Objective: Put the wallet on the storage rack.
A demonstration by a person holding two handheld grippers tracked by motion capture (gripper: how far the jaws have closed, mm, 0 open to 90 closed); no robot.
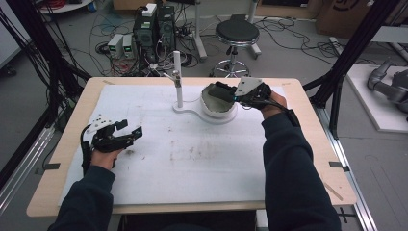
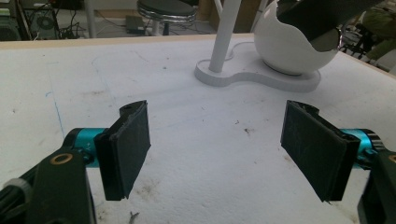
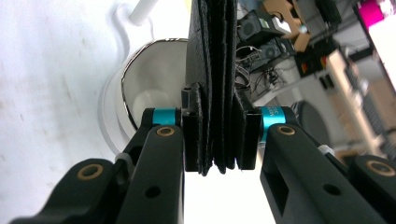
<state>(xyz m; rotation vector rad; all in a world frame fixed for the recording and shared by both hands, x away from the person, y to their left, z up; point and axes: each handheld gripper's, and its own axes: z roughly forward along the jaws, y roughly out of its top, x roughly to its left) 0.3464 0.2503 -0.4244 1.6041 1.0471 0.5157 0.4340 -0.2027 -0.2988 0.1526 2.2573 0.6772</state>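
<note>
While clamped on the black folded piece [image 3: 212, 46], pads [image 3: 194, 126] of the right gripper [image 3: 219, 135] pressed flat on both faces, no gap either side. Layered edge gripped squarely, the rest of the piece standing out beyond the jaws, over the mouth of the white bowl [image 3: 154, 74].

Pads [image 2: 130, 140] of the left gripper [image 2: 217, 149] spread wide, nothing between, only bare table [image 2: 187, 107] in the gap.

Step in hand, as judged: transfer of the piece at the bowl's mouth. Going in or coming out: cannot tell. Next move likely to call for a firm pinch kept on, a path clear of the bowl's rim, and care not to knock the white post [image 1: 178, 79] just beside. Left gripper free to steady the stand base [image 2: 261, 77] if wanted.

View against view:
- Right gripper view: closeness of the clamp and the layers of the piece.
- High view: whole layout. Right gripper [image 1: 240, 94] at the far middle of the table [image 1: 192, 154], piece [image 1: 219, 91] at the bowl [image 1: 211, 108]; left gripper [image 1: 130, 130] well apart, near the left edge; stool [image 1: 236, 31] on the floor beyond.
- Left gripper view: bowl [image 2: 289, 46] from the side, round-bellied on its flat base, dark piece [image 2: 313, 18] at its top edge.
</note>
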